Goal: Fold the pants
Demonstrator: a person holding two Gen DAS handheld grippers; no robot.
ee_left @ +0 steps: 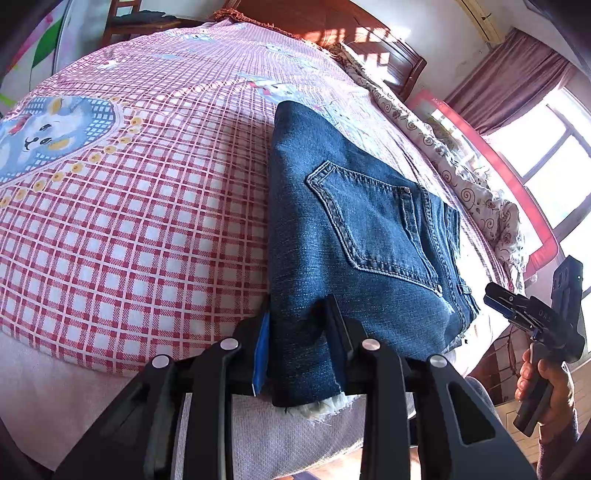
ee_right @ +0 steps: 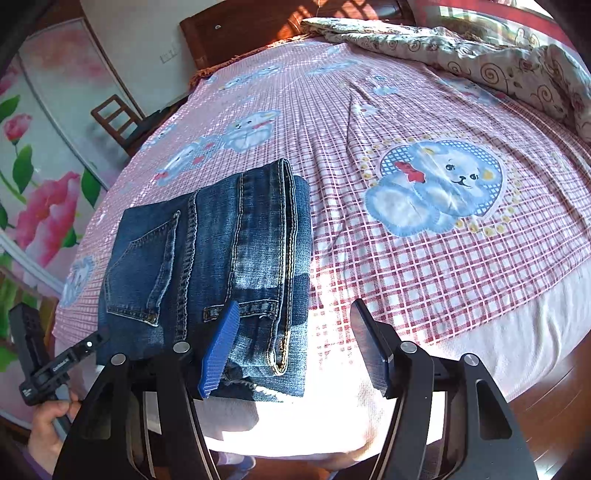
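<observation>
Folded blue jeans [ee_left: 362, 236] lie on the checked bedsheet [ee_left: 129, 221] near the bed's front edge, back pocket up. My left gripper [ee_left: 301, 339] is shut on the near corner of the folded stack, with denim pinched between its pads. In the right wrist view the jeans [ee_right: 207, 258] sit left of centre, waistband side nearest. My right gripper [ee_right: 295, 332] stands open just above that end; its blue pad hovers over the denim and the other finger is over the sheet. From the left wrist view the right gripper [ee_left: 495, 297] hangs off to the right, clear of the jeans.
A crumpled floral quilt [ee_right: 480, 55] lies along the bed's far side by the window [ee_left: 554, 155]. A wooden headboard [ee_left: 332, 26] and a chair [ee_right: 114, 118] stand beyond the bed. The person's hands [ee_left: 546, 380] [ee_right: 48, 424] hold the gripper handles.
</observation>
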